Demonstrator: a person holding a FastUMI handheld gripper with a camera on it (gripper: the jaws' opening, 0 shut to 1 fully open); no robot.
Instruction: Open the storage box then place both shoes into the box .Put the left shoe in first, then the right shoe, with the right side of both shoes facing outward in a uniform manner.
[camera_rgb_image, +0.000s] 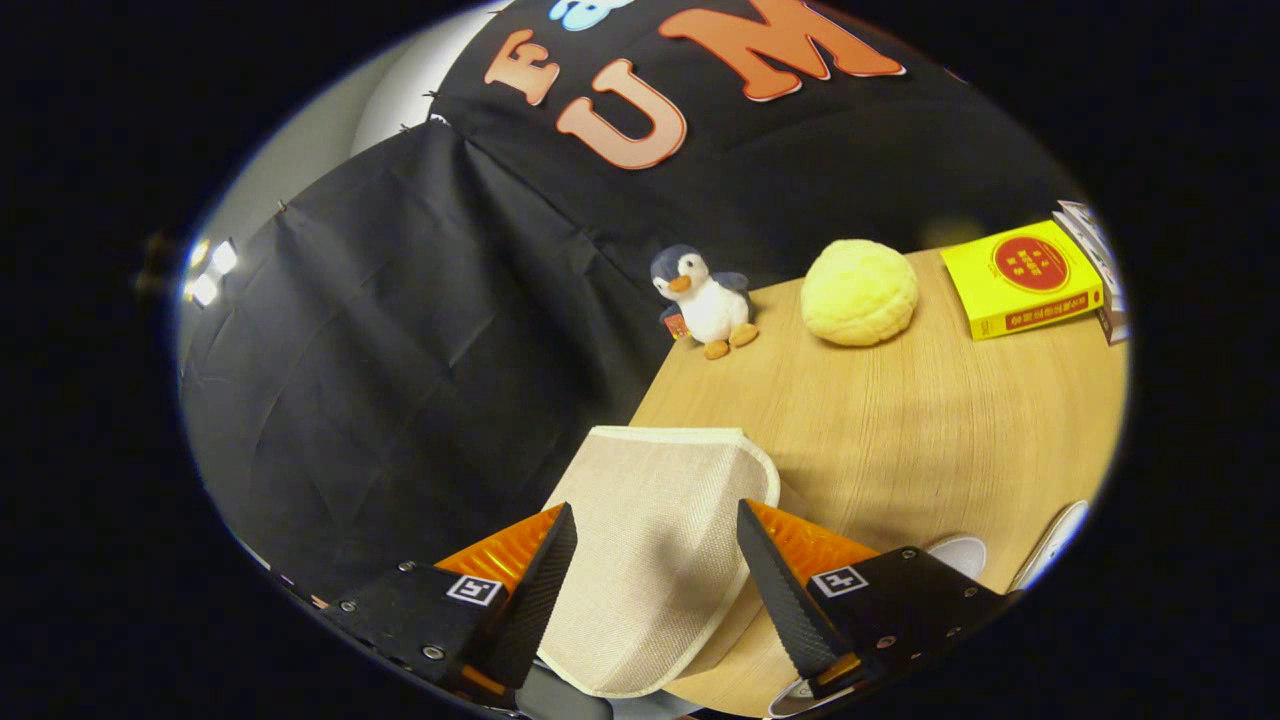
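The tongs (655, 555) tilt over the counter (900, 430) edge, fingers apart around a beige fabric flap (650, 540), untouched; penguin toy (705, 300) at 12 o'clock.

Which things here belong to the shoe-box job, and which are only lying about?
Job: beige fabric flap, likely the box lid, between fingers of the open gripper; white shape, maybe a shoe.
Lying about: toy penguin, yellow plush ball, yellow book.
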